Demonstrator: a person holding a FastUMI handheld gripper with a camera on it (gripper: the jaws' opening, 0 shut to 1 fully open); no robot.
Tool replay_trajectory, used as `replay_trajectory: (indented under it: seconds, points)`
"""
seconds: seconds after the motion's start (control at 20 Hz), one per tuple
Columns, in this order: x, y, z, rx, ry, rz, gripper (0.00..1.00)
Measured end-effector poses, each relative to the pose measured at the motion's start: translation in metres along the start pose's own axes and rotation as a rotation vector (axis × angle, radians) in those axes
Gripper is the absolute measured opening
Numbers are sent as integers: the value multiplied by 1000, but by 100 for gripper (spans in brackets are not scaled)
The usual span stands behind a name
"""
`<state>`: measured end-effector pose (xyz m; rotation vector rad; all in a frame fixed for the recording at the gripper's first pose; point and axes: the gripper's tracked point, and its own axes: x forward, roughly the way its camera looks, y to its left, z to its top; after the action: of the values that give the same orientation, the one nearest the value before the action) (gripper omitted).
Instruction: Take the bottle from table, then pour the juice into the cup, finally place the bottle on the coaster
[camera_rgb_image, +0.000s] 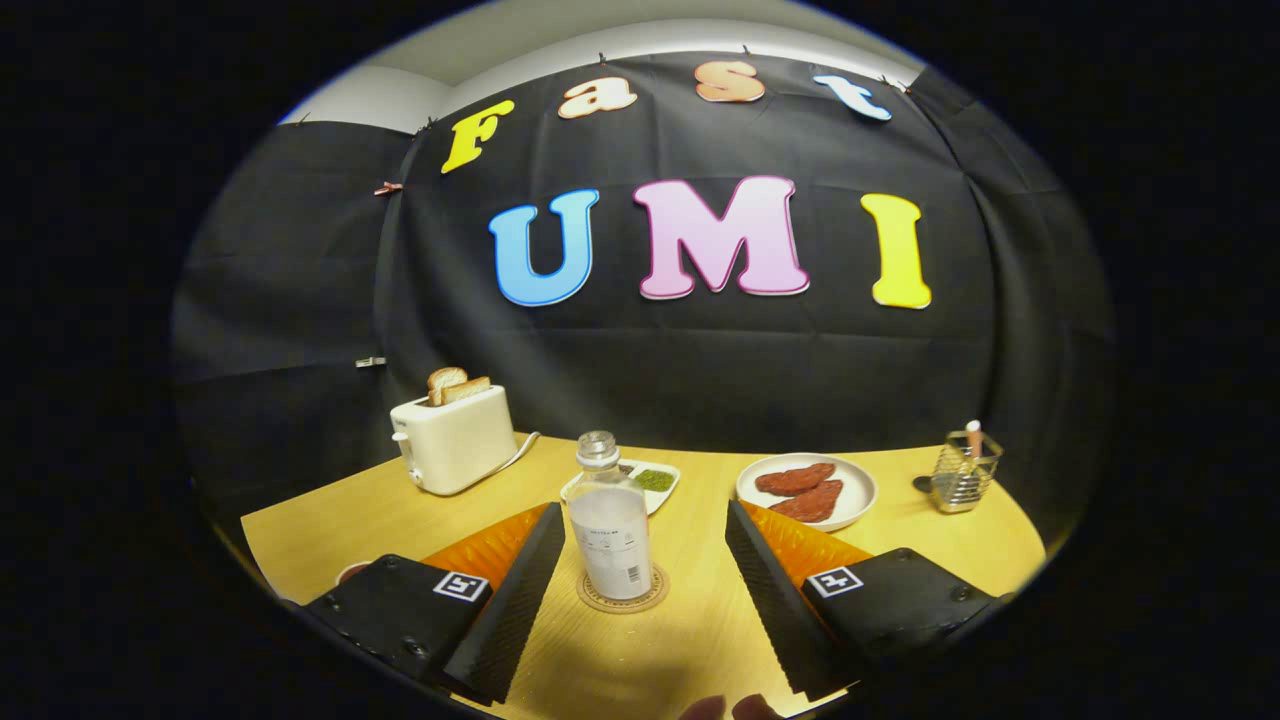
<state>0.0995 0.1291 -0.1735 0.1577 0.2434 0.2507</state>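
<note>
A clear bottle (610, 525) with a white label and no cap stands upright on a round woven coaster (622, 592) on the wooden table (690, 640). My gripper (645, 545) is open, with one finger on each side of the bottle and a gap between each finger and the glass. The bottle sits closer to the left finger (520, 590) than to the right finger (775, 595). A bit of a reddish rim (352, 572), perhaps the cup, peeks out behind the left finger's mount; I cannot tell what it is.
A cream toaster (455, 438) with two bread slices stands at the back left. Behind the bottle lies a small white dish (640, 480) with green bits. A white plate (808, 490) of red meat slices and a wire holder (962, 470) stand at the back right.
</note>
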Motion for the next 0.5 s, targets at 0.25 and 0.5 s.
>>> replay_trajectory:
  seconds: [0.25,0.5]
  points:
    - [-62,-35,42,-25,-15,-161,99]
    - [-116,-58,70,7,-13,-297,99]
